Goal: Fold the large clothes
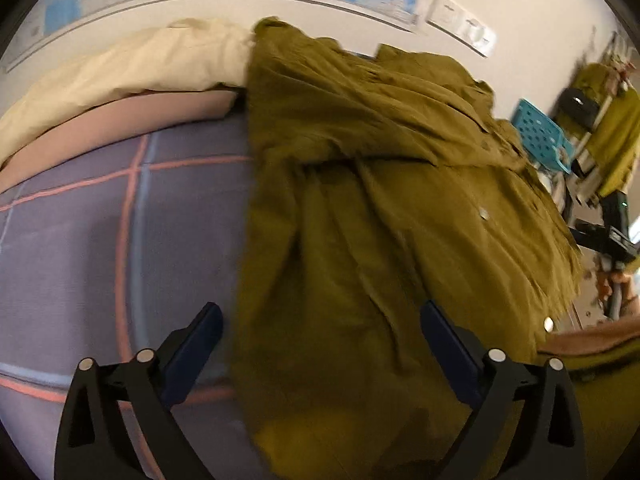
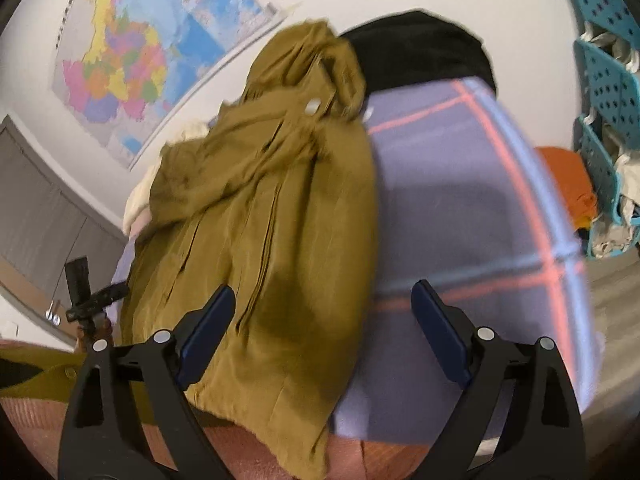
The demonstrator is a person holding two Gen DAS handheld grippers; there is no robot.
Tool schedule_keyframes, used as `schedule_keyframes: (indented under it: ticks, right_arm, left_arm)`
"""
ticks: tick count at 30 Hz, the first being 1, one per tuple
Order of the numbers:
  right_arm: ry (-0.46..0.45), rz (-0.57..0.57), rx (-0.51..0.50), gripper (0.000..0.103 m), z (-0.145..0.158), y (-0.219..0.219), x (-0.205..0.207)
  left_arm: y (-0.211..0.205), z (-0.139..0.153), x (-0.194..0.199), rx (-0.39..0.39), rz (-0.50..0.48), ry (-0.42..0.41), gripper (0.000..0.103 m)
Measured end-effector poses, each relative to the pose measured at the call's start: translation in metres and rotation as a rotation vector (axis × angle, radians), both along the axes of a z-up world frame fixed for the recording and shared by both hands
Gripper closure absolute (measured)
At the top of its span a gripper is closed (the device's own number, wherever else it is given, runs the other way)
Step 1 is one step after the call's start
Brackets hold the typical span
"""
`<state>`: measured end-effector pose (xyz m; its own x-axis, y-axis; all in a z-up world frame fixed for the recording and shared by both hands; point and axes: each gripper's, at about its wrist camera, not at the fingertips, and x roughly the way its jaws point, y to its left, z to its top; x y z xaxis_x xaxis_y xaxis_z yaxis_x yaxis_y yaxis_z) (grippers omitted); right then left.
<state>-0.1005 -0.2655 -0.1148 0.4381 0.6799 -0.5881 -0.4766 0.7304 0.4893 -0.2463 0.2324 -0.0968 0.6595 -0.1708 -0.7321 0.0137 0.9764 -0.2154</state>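
Observation:
An olive-green buttoned garment (image 1: 380, 200) lies crumpled lengthwise on a purple plaid bed sheet (image 1: 80, 240). My left gripper (image 1: 320, 320) is open and empty, hovering over the garment's near left edge. In the right wrist view the same garment (image 2: 260, 220) lies on the sheet (image 2: 460, 200), its near end hanging over the bed's front edge. My right gripper (image 2: 324, 304) is open and empty above the garment's right edge. The other gripper (image 2: 86, 300) shows at far left.
A cream pillow (image 1: 140, 64) and a pink one (image 1: 120, 120) lie at the bed's head. A black garment (image 2: 420, 52) lies at the far end. Blue perforated baskets (image 2: 608, 92) and an orange cloth (image 2: 568, 180) stand to the right. A map (image 2: 128, 60) hangs on the wall.

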Motion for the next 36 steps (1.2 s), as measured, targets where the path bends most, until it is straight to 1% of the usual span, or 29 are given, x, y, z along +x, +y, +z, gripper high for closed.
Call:
schedule_keyframes:
  ticks: [1, 4, 6, 8, 9, 10, 11, 12, 13, 14, 15, 16, 17, 18, 19, 20, 21, 22, 23, 24, 25, 26, 28, 29, 31, 32, 34, 36]
  right_arm:
    - [-0.014, 0.018, -0.003, 0.014, 0.0, 0.003, -0.004]
    - [0.009, 0.075, 0.059, 0.016, -0.004, 0.008, -0.012]
    - [-0.007, 0.086, 0.06, 0.017, -0.005, 0.01, -0.019]
    - [0.015, 0.128, 0.119, 0.033, -0.008, 0.011, -0.023]
    - [0.028, 0.145, 0.146, 0.033, -0.011, 0.013, -0.026]
    - [0.011, 0.147, 0.138, 0.033, -0.01, 0.016, -0.029]
    - [0.006, 0.157, 0.135, 0.033, -0.011, 0.019, -0.03]
    - [0.007, 0.176, 0.159, 0.034, -0.011, 0.022, -0.031]
    - [0.014, 0.18, 0.181, 0.034, -0.01, 0.024, -0.03]
    - [0.021, 0.189, 0.209, 0.037, -0.01, 0.025, -0.029]
    - [0.028, 0.198, 0.232, 0.042, -0.01, 0.027, -0.028]
    - [0.044, 0.186, 0.243, 0.056, -0.013, 0.028, -0.025]
    - [0.07, 0.177, 0.262, 0.074, -0.017, 0.028, -0.021]
    - [0.083, 0.171, 0.274, 0.085, -0.019, 0.028, -0.019]
    - [0.107, 0.152, 0.299, 0.09, -0.023, 0.027, -0.016]
    - [0.12, 0.154, 0.336, 0.091, -0.023, 0.026, -0.015]
    - [0.095, 0.167, 0.38, 0.092, -0.017, 0.025, -0.019]
    - [0.067, 0.178, 0.402, 0.092, -0.009, 0.025, -0.025]
    - [0.023, 0.196, 0.429, 0.092, 0.005, 0.025, -0.033]
    - [-0.006, 0.2, 0.44, 0.092, 0.014, 0.025, -0.039]
    - [-0.051, 0.211, 0.453, 0.096, 0.029, 0.024, -0.048]
    - [-0.088, 0.211, 0.454, 0.098, 0.041, 0.023, -0.056]
    - [-0.152, 0.218, 0.469, 0.099, 0.062, 0.017, -0.069]
    - [-0.197, 0.224, 0.486, 0.099, 0.076, 0.013, -0.08]
    - [-0.243, 0.238, 0.483, 0.099, 0.089, 0.008, -0.092]
    - [-0.254, 0.253, 0.491, 0.099, 0.092, 0.009, -0.096]
    - [-0.231, 0.265, 0.517, 0.099, 0.088, 0.006, -0.097]
    - [-0.195, 0.244, 0.477, 0.099, 0.078, 0.009, -0.092]
  left_arm:
    - [-0.004, -0.001, -0.002, -0.01, -0.016, 0.001, 0.007]
    - [-0.013, -0.002, -0.01, -0.027, -0.059, 0.002, 0.007]
    - [-0.018, -0.002, -0.017, -0.061, -0.104, 0.011, 0.007]
    - [-0.019, -0.002, -0.021, -0.116, -0.136, 0.021, 0.007]
    - [-0.019, -0.002, -0.023, -0.146, -0.149, 0.026, 0.007]
    - [-0.02, -0.002, -0.024, -0.163, -0.155, 0.028, 0.009]
    - [-0.021, -0.002, -0.024, -0.177, -0.157, 0.028, 0.012]
    - [-0.021, -0.002, -0.023, -0.177, -0.137, 0.028, 0.016]
    - [-0.021, -0.002, -0.022, -0.175, -0.117, 0.026, 0.026]
    - [-0.021, -0.002, -0.019, -0.167, -0.092, 0.028, 0.045]
    - [-0.02, -0.002, -0.016, -0.149, -0.064, 0.033, 0.053]
    - [-0.021, -0.002, -0.015, -0.121, -0.029, 0.035, 0.066]
    - [-0.021, -0.002, -0.013, -0.099, -0.005, 0.042, 0.075]
    - [-0.02, -0.001, -0.012, -0.089, 0.01, 0.045, 0.078]
    - [-0.019, -0.001, -0.011, -0.086, 0.025, 0.046, 0.082]
    - [-0.022, 0.001, -0.009, -0.087, 0.038, 0.05, 0.087]
    - [-0.022, 0.003, -0.009, -0.092, 0.039, 0.047, 0.089]
    - [-0.023, 0.007, -0.009, -0.099, 0.039, 0.036, 0.091]
    - [-0.023, 0.015, -0.011, -0.113, 0.038, 0.016, 0.092]
    - [-0.022, 0.021, -0.013, -0.125, 0.033, -0.002, 0.092]
    - [-0.021, 0.03, -0.016, -0.132, 0.029, -0.026, 0.093]
    - [-0.02, 0.041, -0.021, -0.133, 0.027, -0.056, 0.093]
    - [-0.019, 0.057, -0.029, -0.133, 0.031, -0.103, 0.093]
    - [-0.019, 0.066, -0.034, -0.132, 0.032, -0.128, 0.093]
    - [-0.011, 0.077, -0.045, -0.163, 0.031, -0.164, 0.093]
    - [-0.005, 0.082, -0.052, -0.193, 0.033, -0.188, 0.093]
    - [0.0, 0.082, -0.06, -0.201, 0.044, -0.213, 0.093]
    - [0.005, 0.075, -0.058, -0.205, 0.063, -0.184, 0.093]
